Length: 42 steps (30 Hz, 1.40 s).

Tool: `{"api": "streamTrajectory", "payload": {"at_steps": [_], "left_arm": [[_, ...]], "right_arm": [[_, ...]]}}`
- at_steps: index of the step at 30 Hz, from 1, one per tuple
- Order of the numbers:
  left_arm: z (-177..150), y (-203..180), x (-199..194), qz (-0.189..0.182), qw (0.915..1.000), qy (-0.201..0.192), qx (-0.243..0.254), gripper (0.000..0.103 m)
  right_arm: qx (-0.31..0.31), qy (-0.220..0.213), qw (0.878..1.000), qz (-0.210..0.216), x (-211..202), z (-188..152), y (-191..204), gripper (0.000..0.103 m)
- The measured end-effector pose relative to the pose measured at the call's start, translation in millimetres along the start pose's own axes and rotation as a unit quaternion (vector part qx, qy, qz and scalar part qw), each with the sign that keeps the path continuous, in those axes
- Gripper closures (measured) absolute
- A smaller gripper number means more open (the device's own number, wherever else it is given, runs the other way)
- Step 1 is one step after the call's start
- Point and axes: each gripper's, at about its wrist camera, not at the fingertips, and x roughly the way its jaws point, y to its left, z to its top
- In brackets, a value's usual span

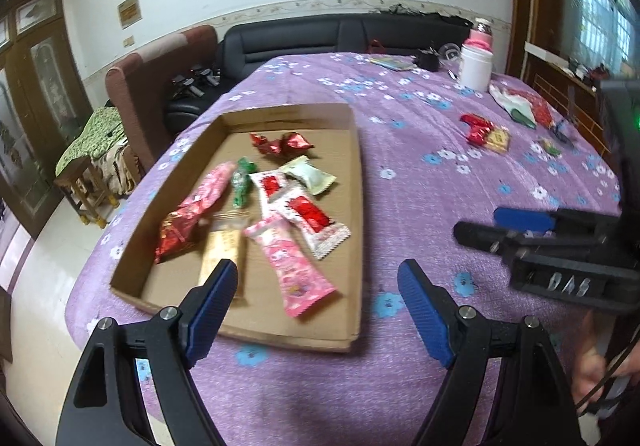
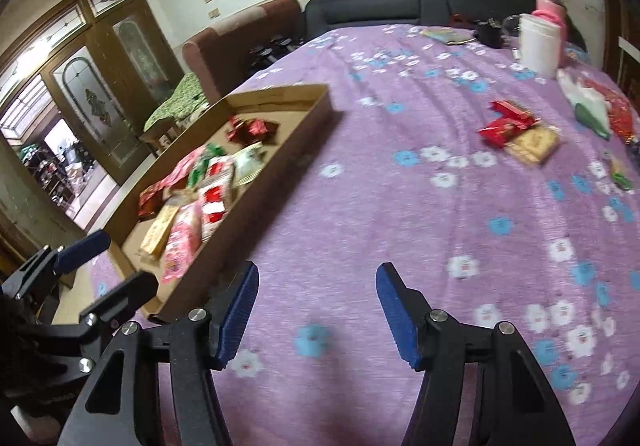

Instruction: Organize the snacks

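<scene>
- Your left claw (image 1: pixel 316 310) is wide, nothing between the blue pads (image 1: pixel 212 306); it hangs over the near edge of the cardboard tray (image 1: pixel 356 206). Looks like a spot to drop or nudge packets from.
- Your right claw (image 2: pixel 316 310) is also apart and empty, over bare purple floral cloth (image 2: pixel 360 206) to the right of the tray. Seemingly staged between tray and loose snacks.
- Each claw shows in the other's view, side on, so you're holding them close together.
- Tray sits on the left part of the desk and already holds the sorted pile: long pink packet (image 1: pixel 292 270), white-and-red packets (image 1: pixel 308 218), tan packet (image 1: pixel 222 250), dark red packet (image 1: pixel 180 226), green sweet (image 1: pixel 242 182), pale green packet (image 1: pixel 312 176), red foil sweets (image 1: pixel 284 142) at the far end.
- Still outside it, well apart to the right: red wrappers (image 2: pixel 508 122) touching a tan biscuit pack (image 2: pixel 534 144); a small green-yellow piece (image 2: pixel 620 172) nearer the right edge.
- Farther back: white-red-green bag (image 2: pixel 596 106), white jar (image 2: pixel 538 44), pink-lidded bottle behind it.
- Hard to read: motion blur smears all labels, so no brands or contents. Your left pad covers the tan packet's near end. Desk's right edge and the bag are cut off by the fisheye rim. Small dark items at the far end are not identifiable.
</scene>
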Motion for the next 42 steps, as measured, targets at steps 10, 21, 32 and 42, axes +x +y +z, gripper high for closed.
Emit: {"api": "streamTrajectory", "payload": {"at_steps": [10, 21, 32, 42], "left_arm": [[5.7, -25.6, 9.8, -0.011, 0.9991, 0.009, 0.04, 0.021], [25.2, -42.5, 20.5, -0.036, 0.9975, 0.022, 0.057, 0.021], [52.0, -72.7, 36.8, -0.104, 0.9919, 0.033, 0.065, 0.021], [69.8, -84.8, 63.3, -0.128, 0.9885, 0.06, 0.054, 0.021]], "right_arm": [[0.019, -0.01, 0.998, -0.066, -22.1, 15.9, -53.7, 0.032], [0.048, -0.033, 0.993, -0.103, -43.0, 38.9, -98.6, 0.03], [0.135, -0.024, 0.984, -0.118, -28.1, 55.8, -163.1, 0.03], [0.171, -0.019, 0.97, -0.172, 29.0, 96.9, -186.0, 0.03]]}}
